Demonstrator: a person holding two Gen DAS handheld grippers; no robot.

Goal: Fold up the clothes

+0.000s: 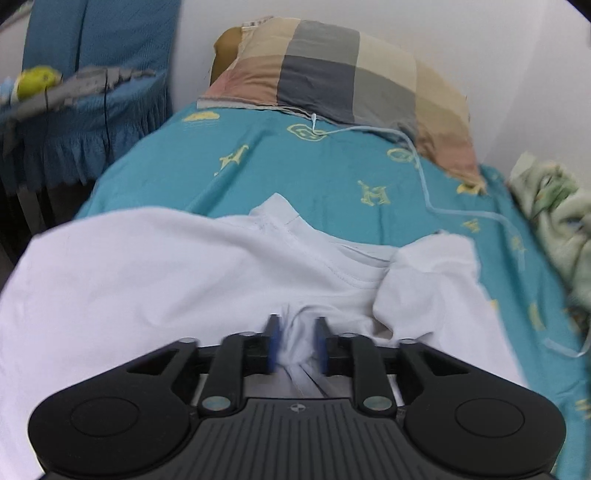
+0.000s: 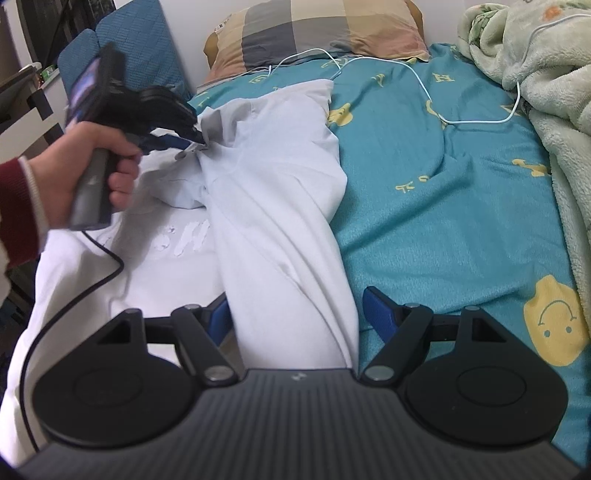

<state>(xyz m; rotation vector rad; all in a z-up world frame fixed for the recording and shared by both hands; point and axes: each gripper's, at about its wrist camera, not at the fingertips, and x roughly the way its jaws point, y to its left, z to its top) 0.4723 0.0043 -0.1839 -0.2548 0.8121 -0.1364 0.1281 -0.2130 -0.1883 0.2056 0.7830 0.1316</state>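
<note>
Left wrist view: the left gripper has its blue fingers pinched on a bunch of the white T-shirt, which lies on the teal bedsheet.

Around the shirt are one checked pillow at the head of the bed, one white cable looping across the sheet, and one pale green blanket heaped along the right edge; none lies on the shirt. From the right wrist view, a folded-over band of shirt runs between the wide-spread fingers of the right gripper, which grips nothing. The person's left hand holds the other gripper at the collar.
</note>
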